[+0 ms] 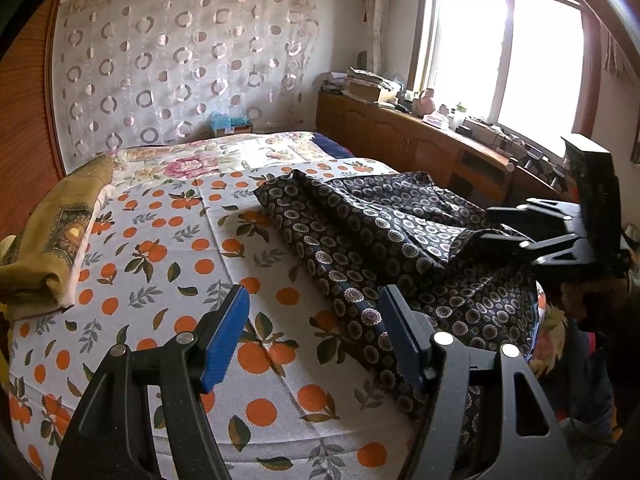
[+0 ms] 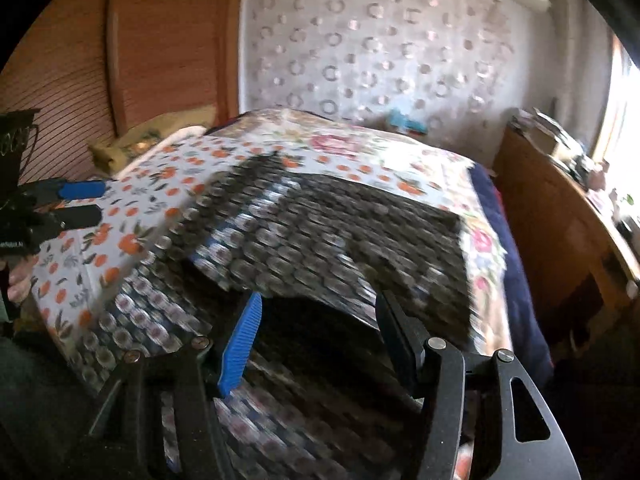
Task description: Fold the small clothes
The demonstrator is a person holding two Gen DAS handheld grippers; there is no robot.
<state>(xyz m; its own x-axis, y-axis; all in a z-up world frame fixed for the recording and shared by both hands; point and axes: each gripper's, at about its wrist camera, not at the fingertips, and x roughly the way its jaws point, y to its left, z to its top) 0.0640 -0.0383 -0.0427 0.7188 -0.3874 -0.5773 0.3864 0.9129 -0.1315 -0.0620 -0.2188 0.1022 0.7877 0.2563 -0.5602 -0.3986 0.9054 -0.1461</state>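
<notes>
A dark navy garment (image 1: pixel 380 232) printed with pale round flowers lies rumpled on the right half of the bed. My left gripper (image 1: pixel 312 340) hovers open over the orange-print sheet, its right finger close to the garment's near edge, with nothing between the pads. At the right of the left wrist view my right gripper (image 1: pixel 500 226) reaches in over the cloth. In the blurred right wrist view the garment (image 2: pixel 320 232) spreads ahead and under my right gripper (image 2: pixel 320 340), whose jaws stand apart without pressing on the cloth. My left gripper (image 2: pixel 92 202) shows at the left edge.
The bed (image 1: pixel 160 260) has a white sheet with oranges and a floral quilt behind. A folded olive-yellow cloth (image 1: pixel 52 240) lies at its left edge. A cluttered wooden cabinet (image 1: pixel 400 132) runs under the window on the right. A hand (image 2: pixel 16 280) holds the left gripper.
</notes>
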